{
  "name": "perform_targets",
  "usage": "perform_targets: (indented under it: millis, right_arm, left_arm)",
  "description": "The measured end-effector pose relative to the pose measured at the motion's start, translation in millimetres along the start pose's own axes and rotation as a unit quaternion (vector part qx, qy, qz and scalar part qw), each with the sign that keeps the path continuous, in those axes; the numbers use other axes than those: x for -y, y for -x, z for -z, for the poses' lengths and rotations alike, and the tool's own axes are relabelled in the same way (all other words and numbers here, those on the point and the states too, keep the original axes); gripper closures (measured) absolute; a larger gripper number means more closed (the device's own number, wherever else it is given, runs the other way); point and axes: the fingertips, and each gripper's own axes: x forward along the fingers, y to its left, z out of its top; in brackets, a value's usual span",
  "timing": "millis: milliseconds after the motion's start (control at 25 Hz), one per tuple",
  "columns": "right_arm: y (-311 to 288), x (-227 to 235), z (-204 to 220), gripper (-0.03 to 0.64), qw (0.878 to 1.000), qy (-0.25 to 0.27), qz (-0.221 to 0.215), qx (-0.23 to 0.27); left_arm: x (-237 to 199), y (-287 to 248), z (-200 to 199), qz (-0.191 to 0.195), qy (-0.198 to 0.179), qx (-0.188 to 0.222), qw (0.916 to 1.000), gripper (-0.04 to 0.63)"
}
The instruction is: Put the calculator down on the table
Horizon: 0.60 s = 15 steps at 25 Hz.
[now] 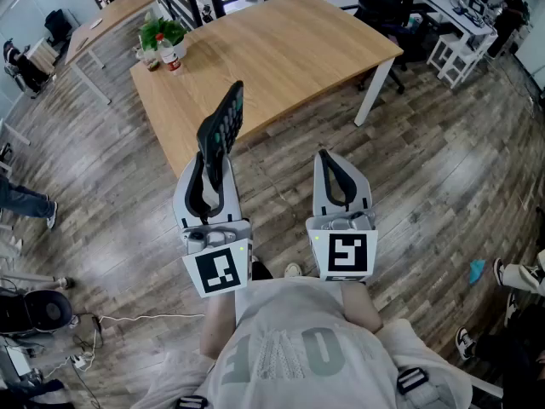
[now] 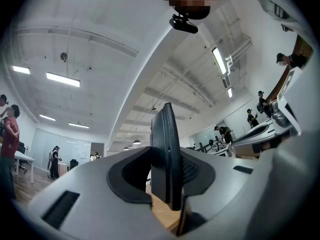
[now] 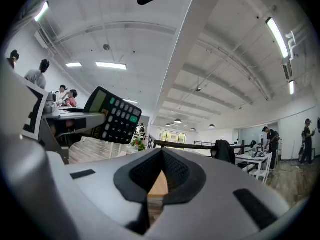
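Calculator (image 1: 223, 122) upright on edge, clamped in left claw (image 1: 213, 164), worktop (image 1: 289, 49) at twelve o'clock, right claw (image 1: 329, 157) closed, empty

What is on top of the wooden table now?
A green plant and a bottle stand at its left corner. The calculator, held in the left gripper, hides a bit of the near edge.

Calculator (image 1: 223, 126) before the table (image 1: 289, 49); plant (image 1: 162, 32) on its left corner
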Motion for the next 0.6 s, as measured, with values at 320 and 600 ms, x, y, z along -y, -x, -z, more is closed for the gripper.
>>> perform_targets:
  millis: [320,600]
  right_arm:
    - [-1,9,3,0.598,1.0,-0.005,0.005,0.0]
    - [1,24,-1,0.598,0.999,-0.03,0.02,0.026]
  left_arm:
    - [0,-6,0,-0.001,0.0,-0.005,1.0,0.479]
    - [1,-12,-4,0.003,0.01,-0.001,0.9999,0.479]
